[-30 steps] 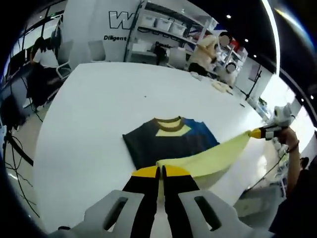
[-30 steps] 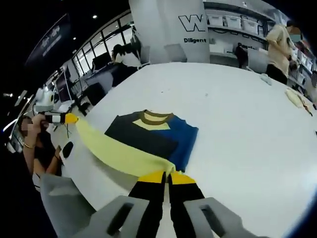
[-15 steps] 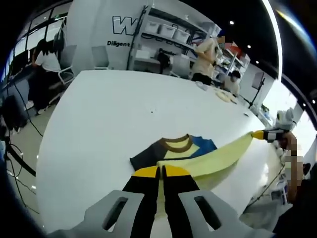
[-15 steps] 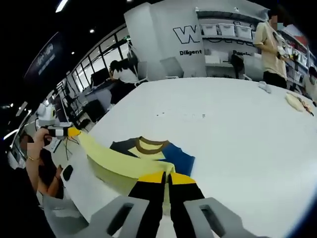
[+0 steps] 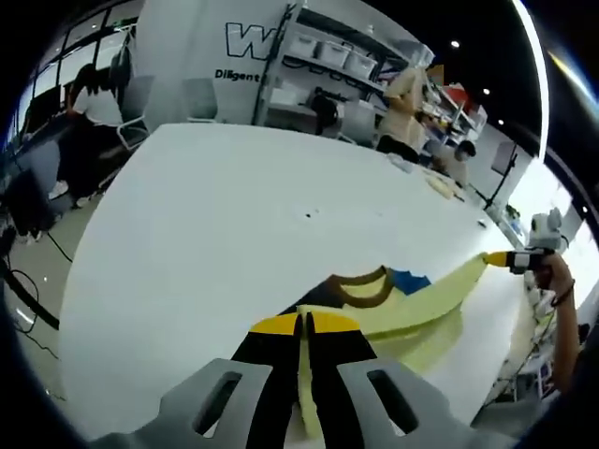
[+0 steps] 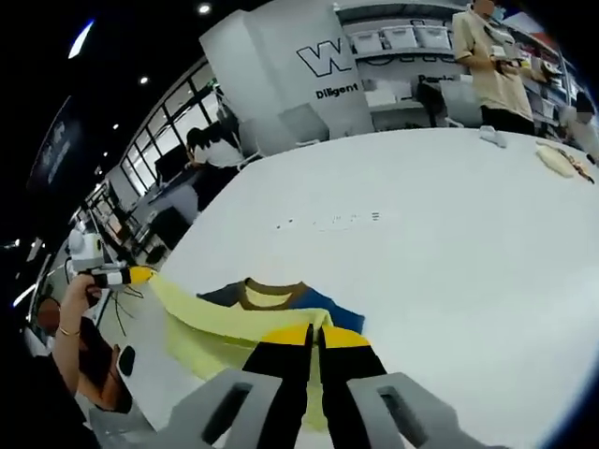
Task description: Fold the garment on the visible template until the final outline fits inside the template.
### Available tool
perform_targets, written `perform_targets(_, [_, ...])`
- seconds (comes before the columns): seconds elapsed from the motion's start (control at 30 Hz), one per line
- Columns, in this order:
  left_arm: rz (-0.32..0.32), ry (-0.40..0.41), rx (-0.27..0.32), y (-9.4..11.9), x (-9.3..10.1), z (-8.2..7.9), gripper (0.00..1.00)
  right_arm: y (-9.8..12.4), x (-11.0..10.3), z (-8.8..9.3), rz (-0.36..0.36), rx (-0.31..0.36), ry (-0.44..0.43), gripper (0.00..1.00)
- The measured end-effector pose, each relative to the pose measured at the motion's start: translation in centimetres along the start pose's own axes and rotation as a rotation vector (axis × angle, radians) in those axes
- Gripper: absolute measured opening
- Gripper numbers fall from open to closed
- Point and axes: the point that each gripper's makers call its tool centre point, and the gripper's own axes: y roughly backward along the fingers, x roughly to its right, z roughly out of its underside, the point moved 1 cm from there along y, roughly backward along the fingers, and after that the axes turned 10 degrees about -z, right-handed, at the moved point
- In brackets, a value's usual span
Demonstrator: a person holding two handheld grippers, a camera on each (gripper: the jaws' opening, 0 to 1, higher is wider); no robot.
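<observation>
In the left gripper view, the left gripper (image 5: 303, 323) is being held closed, its fingers (image 5: 277, 325) pinched tight on one corner of the garment's yellow hem. In the right gripper view, the right gripper (image 6: 314, 335) is likewise being kept clamped on the opposite corner of that hem. The garment (image 5: 398, 304) is being stretched between the two grippers, its yellow edge raised off the white counter (image 5: 206, 224) while the brown collar and dark and blue upper part are lying flat beyond. The cloth is judged to be light, soft and limp, sagging between the holds, so corner grips with tension are probably suiting it best. No template outline can be made out. Farther off, shelves and people are being seen.
</observation>
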Motion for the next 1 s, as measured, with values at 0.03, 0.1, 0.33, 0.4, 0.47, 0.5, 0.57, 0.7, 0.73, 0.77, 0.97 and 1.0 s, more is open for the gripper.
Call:
perform_targets(0.03, [0.0, 0.001, 0.001, -0.5, -0.1, -0.1, 0.0, -0.5, 0.3, 0.0, 0.006, -0.005, -0.004, 0.0])
perform_targets(0.1, [-0.005, 0.017, -0.018, -1.7, -0.3, 0.0, 0.0, -1.3, 1.0, 0.0, 0.02, -0.015, -0.01, 0.0])
perform_targets(0.33, [-0.035, 0.034, -0.086, -4.6, -1.5, 1.5, 0.0, -3.8, 2.9, 0.5, 0.05, -0.047, -0.047, 0.0])
perform_targets(0.4, [-0.038, 0.031, -0.091, -5.6, -1.7, 1.8, 0.0, -4.3, 3.3, 0.8, 0.056, -0.059, -0.064, 0.0])
perform_targets(0.47, [-0.072, 0.006, -0.106, -6.7, -2.2, 2.4, 0.0, -4.8, 3.6, 1.1, 0.056, -0.072, -0.071, 0.0])
perform_targets(0.5, [-0.07, 0.017, -0.111, -7.2, -2.1, 2.6, 0.0, -5.4, 4.0, 1.3, 0.063, -0.072, -0.084, 0.0])
perform_targets(0.57, [-0.071, 0.051, -0.12, -7.8, -2.1, 2.9, 0.0, -6.1, 4.7, 1.6, 0.082, -0.08, -0.082, 0.0])
perform_targets(0.7, [-0.072, 0.088, -0.112, -8.7, -2.5, 3.3, 0.0, -7.2, 5.7, 2.0, 0.098, -0.07, -0.093, 0.0])
perform_targets(0.73, [-0.069, 0.096, -0.113, -8.9, -2.6, 3.4, 0.0, -7.4, 5.9, 2.1, 0.1, -0.07, -0.094, 0.0])
perform_targets(0.77, [-0.066, 0.102, -0.109, -9.1, -2.6, 3.5, 0.0, -7.6, 6.1, 2.2, 0.101, -0.07, -0.094, 0.0])
perform_targets(0.97, [-0.081, 0.179, -0.089, -10.2, -3.3, 4.6, 0.0, -9.5, 7.2, 2.7, 0.094, -0.033, -0.048, 0.0])
perform_targets(1.0, [-0.086, 0.194, -0.091, -10.3, -3.4, 4.9, 0.0, -9.6, 7.4, 2.9, 0.096, -0.042, -0.018, 0.0])
